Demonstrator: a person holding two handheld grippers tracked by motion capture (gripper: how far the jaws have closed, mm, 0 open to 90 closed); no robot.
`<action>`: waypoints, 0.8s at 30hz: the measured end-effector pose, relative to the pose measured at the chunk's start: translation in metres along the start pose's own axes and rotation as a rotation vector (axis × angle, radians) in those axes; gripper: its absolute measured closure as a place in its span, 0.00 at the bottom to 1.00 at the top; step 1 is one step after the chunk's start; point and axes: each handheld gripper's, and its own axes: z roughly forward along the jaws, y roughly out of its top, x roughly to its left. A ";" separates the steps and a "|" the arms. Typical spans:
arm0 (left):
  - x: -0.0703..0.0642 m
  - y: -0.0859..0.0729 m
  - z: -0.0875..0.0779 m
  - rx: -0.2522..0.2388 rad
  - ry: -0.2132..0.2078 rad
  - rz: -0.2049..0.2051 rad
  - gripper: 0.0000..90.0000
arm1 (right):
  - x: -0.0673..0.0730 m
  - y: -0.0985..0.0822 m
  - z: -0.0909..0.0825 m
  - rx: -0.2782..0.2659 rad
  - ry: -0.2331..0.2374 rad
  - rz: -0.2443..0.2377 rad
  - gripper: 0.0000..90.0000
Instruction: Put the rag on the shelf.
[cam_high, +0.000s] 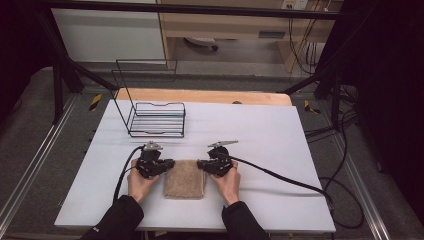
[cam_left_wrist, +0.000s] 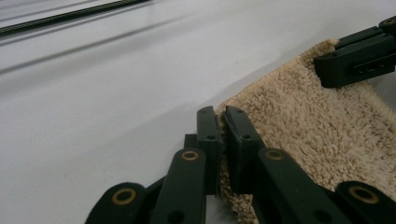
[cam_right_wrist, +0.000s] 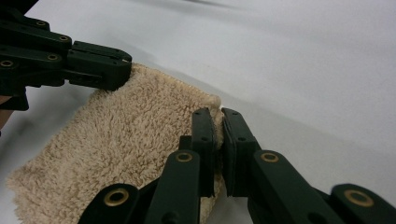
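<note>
Two grippers (cam_high: 170, 163) (cam_high: 201, 163) pinch one beige towel (cam_high: 184, 179); one wire rack (cam_high: 156, 119) behind.

I can read no text, label, brand or number anywhere here. The blue strip (cam_high: 272, 34) on the wooden furniture beyond my surface is too small and blurred to make out. The yellow-and-black striped markers (cam_high: 95, 101) by the far corners of the surface carry only hazard stripes, no lettering. A pale mark on my left sleeve (cam_high: 95, 230) cannot be read.
</note>
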 end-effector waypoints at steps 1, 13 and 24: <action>0.000 0.000 -0.001 -0.002 -0.001 0.000 0.94 | 0.000 0.000 -0.001 -0.001 0.000 -0.001 0.94; -0.003 0.003 -0.017 -0.062 -0.020 0.004 0.94 | 0.006 0.004 -0.016 -0.050 0.033 -0.019 0.95; -0.009 0.005 -0.033 -0.121 -0.033 0.024 0.94 | 0.015 0.004 -0.034 -0.120 0.057 -0.049 0.94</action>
